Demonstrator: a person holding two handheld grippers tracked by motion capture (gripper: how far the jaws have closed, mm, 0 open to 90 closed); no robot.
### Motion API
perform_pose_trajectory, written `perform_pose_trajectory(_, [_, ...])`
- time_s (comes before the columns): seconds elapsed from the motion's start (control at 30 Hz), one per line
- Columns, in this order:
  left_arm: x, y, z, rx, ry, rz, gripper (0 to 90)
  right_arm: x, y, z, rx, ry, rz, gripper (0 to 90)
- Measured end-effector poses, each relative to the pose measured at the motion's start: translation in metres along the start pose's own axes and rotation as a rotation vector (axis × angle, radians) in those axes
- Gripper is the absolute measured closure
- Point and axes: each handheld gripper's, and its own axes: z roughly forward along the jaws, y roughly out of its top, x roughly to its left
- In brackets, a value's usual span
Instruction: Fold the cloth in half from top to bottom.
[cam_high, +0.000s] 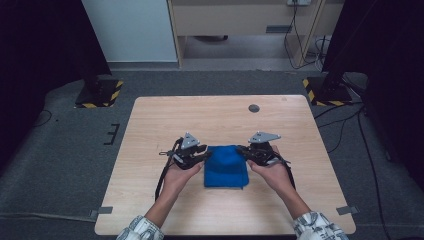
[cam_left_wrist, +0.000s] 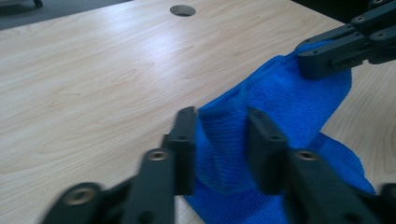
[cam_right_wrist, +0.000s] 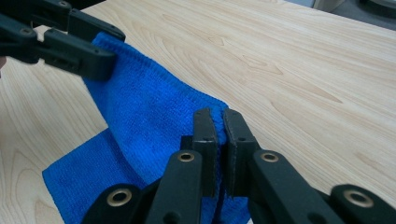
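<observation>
I have the blue cloth (cam_high: 226, 167) lying a little toward the near edge of the tabletop (cam_high: 150, 120), about midway between its left and right edges, its far part lifted off the wood and the near part resting flat. My right gripper (cam_right_wrist: 218, 122) is clenched on the cloth's right far corner; in the right gripper view the two jaws stand nearly together with a thin fold of fabric pinched between them. My left gripper (cam_left_wrist: 223, 125) sits at the left far corner with its jaws parted; a ridge of cloth stands between them, and the pads do not press on it, so that side is released. In the high view the left gripper (cam_high: 200, 152) and the right gripper (cam_high: 245, 150) flank the cloth, both hands low over the wood. A dark round hole (cam_high: 254, 108) sits near the far edge.
</observation>
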Motion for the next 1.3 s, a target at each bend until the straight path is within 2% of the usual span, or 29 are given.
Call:
perform_pose_trajectory(0.1, [-0.002,0.002,-0.002,-0.019,-0.009,-0.001,49.5,0.0,-0.001,0.0,-0.005,0.003,0.006,85.4])
perform_pose_trajectory(0.2, [-0.004,0.006,-0.007,-0.048,-0.027,-0.015,46.8,0.001,-0.001,0.0,-0.004,0.006,0.004,85.4])
perform_pose_trajectory(0.43, [0.002,0.011,-0.016,-0.093,0.001,-0.04,45.1,0.005,0.0,-0.001,-0.007,0.011,-0.008,85.2])
perform_pose_trajectory(0.53, [0.016,0.011,-0.024,-0.108,0.037,-0.067,44.6,0.006,-0.001,-0.002,-0.011,0.016,-0.007,85.0])
perform_pose_trajectory(0.67, [0.028,0.004,-0.024,-0.091,0.073,-0.094,44.5,0.008,-0.003,-0.003,-0.011,0.025,-0.009,84.8])
perform_pose_trajectory(0.77, [0.031,0.0,-0.02,-0.073,0.076,-0.103,44.5,0.01,-0.005,-0.003,-0.004,0.032,-0.013,84.7])
perform_pose_trajectory(1.1, [0.027,-0.013,-0.004,-0.009,0.089,-0.075,44.1,0.013,-0.012,-0.005,-0.001,0.041,-0.013,83.1])
perform_pose_trajectory(1.3, [0.021,-0.02,0.007,0.026,0.08,-0.047,43.5,0.022,-0.017,-0.009,0.002,0.053,-0.033,79.9])
